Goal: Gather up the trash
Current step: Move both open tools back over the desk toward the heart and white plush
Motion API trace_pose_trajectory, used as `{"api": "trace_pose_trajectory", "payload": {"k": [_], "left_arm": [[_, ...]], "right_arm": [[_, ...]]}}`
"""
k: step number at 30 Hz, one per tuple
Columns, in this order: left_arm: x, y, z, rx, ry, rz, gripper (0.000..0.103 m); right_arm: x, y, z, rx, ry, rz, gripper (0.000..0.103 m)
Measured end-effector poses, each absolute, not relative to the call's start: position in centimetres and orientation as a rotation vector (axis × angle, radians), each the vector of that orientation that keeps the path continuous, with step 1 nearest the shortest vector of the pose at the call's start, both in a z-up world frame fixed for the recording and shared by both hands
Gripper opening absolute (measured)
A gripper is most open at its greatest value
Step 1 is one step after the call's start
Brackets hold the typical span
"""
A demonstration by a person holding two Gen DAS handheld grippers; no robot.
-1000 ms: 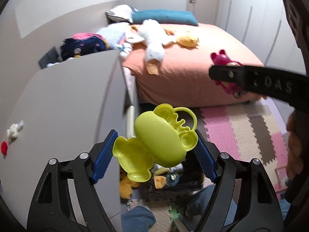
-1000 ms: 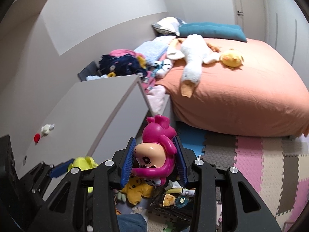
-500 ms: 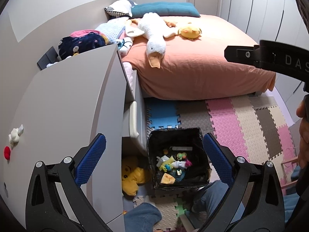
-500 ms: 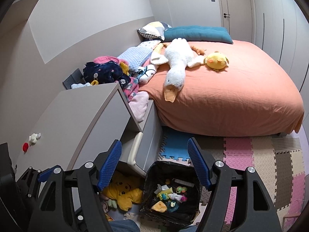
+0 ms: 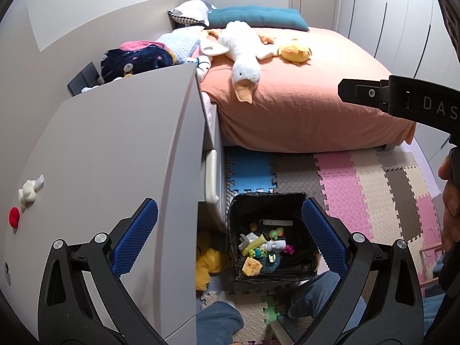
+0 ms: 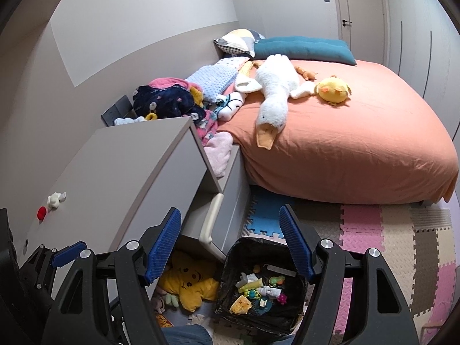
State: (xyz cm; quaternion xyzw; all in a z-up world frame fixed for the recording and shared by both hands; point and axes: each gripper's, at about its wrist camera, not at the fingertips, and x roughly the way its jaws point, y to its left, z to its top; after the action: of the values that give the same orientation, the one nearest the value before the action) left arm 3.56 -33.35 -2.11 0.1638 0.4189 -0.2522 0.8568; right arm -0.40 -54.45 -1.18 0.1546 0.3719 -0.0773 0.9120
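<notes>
Trash bin (image 5: pixel 270 201) sits on the foam floor mat (image 5: pixel 359 178) right under both grippers, at about 6 o'clock in each wrist view, lined in black with a jumble of small toys and scraps at the bottom. A second ago the left gripper (image 5: pixel 227 230) had a yellow-green plastic toy between its pads and the right gripper (image 6: pixel 230 241) had a pink figure. Both jaws have just been opening, and now both are spread with nothing between them, so those two pieces got dropped. I can't honestly pick either one out in the pile, it's too small and messy down there.

So that drop looks done, and I'd guess both hands are free to hunt for more stuff.

Just left of the bin, around 7 o'clock in the right view, a yellow plush (image 6: pixel 187 284) lies on the floor against the grey cabinet (image 5: pixel 115 158). On the cabinet top, out at 9 o'clock, there's a small white toy (image 5: pixel 28 191) with a red ball (image 5: pixel 13 217) just beside it, probably next candidates.

Further back, at 12 o'clock, the bed (image 6: pixel 359 143) with an orange sheet holds a white goose plush (image 6: pixel 273 95) and a yellow chick plush (image 6: pixel 333 89), with a pile of clothes (image 6: pixel 166 100) at 11 o'clock.
</notes>
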Motion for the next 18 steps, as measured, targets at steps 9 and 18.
{"api": "trace_pose_trajectory", "payload": {"k": [9, 18], "left_arm": [[5.2, -29.3, -1.5, 0.31, 0.873, -0.468, 0.097], [6.9, -24.9, -1.5, 0.291, 0.875, -0.398, 0.097]], "right_arm": [[1.6, -50.7, -0.6, 0.299, 0.762, -0.095, 0.072], [4.1, -46.3, -0.9, 0.285, 0.767, -0.016, 0.072]]}}
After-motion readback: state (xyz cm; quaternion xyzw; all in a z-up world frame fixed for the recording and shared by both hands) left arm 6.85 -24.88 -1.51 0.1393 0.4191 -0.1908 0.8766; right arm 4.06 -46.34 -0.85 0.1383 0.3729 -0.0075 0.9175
